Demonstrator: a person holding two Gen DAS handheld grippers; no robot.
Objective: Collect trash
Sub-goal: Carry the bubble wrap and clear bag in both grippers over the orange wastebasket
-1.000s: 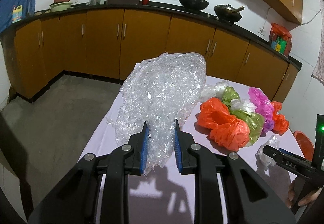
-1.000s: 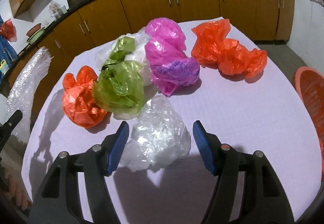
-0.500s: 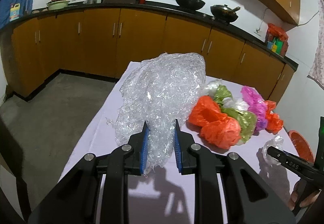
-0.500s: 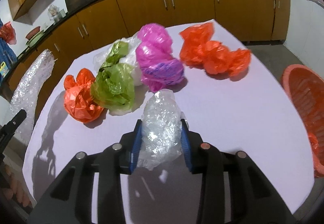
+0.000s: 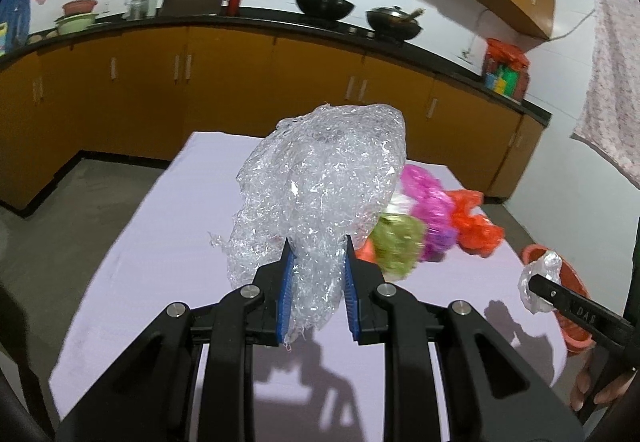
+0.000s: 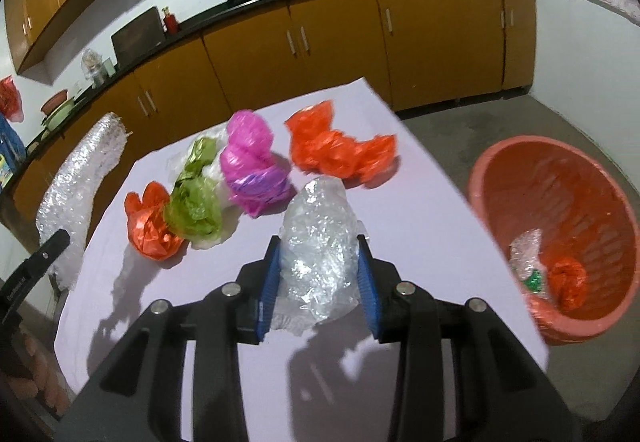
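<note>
My left gripper (image 5: 317, 254) is shut on a large wad of clear bubble wrap (image 5: 320, 178) and holds it above the lilac table (image 5: 168, 250). My right gripper (image 6: 318, 246) is shut on a small clear plastic bag (image 6: 318, 238), lifted off the table (image 6: 420, 210). The bubble wrap also shows at the left of the right wrist view (image 6: 80, 178). On the table lie two orange bags (image 6: 340, 150) (image 6: 150, 222), a green bag (image 6: 196, 202) and a pink bag (image 6: 252, 166). An orange basket (image 6: 560, 210) stands on the floor to the right.
The basket holds a clear wad and an orange bag (image 6: 564, 278). Brown cabinets (image 5: 224, 82) under a black counter with two woks (image 5: 324, 4) run behind the table. Grey floor (image 5: 60, 210) lies on both sides of the table.
My right gripper has closed on the small clear bag and lifted it toward the basket side. My left gripper has risen with the bubble wrap.
</note>
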